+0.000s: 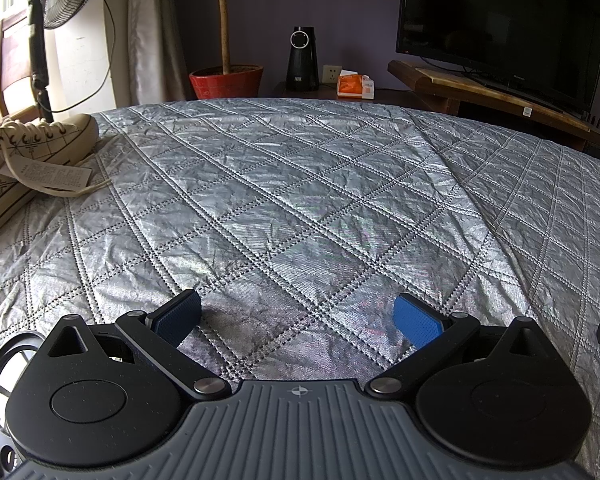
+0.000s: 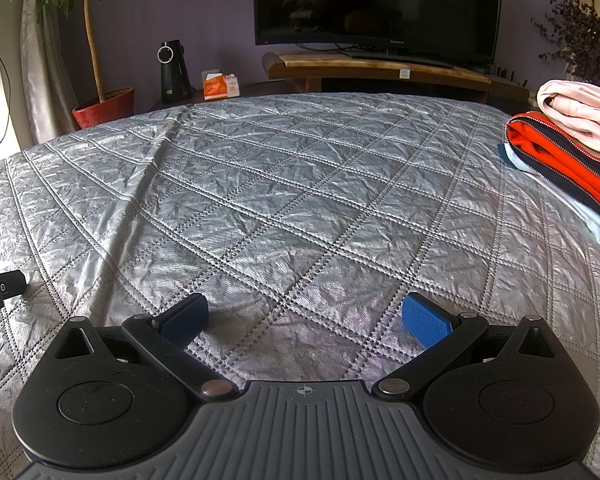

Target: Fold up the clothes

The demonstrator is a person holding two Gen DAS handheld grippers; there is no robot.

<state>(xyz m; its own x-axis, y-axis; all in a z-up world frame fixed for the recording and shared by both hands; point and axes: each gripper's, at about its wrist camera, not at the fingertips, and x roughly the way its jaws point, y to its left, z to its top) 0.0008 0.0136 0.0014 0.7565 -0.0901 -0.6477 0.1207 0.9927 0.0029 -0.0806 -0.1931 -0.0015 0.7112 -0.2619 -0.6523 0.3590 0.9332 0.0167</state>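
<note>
A stack of folded clothes lies at the right edge of the right wrist view: a pink garment (image 2: pixel 584 114) on top, an orange and navy zip jacket (image 2: pixel 560 160) under it, and a pale blue piece (image 2: pixel 572 204) at the bottom. My right gripper (image 2: pixel 304 316) hovers low over the silver quilted bedspread (image 2: pixel 300 184), open, with nothing between its blue pads, well left of the stack. My left gripper (image 1: pixel 298 316) is likewise open and empty over the bedspread (image 1: pixel 300 184). No clothing shows in the left wrist view.
A beige canvas sneaker (image 1: pixel 32 156) with a paper tag lies on the bed's left side. Beyond the bed stand a fan (image 1: pixel 48 20), a red plant pot (image 1: pixel 226 80), a black speaker (image 1: pixel 302 60), an orange tissue box (image 1: pixel 354 86) and a TV (image 1: pixel 500 20) on a wooden stand.
</note>
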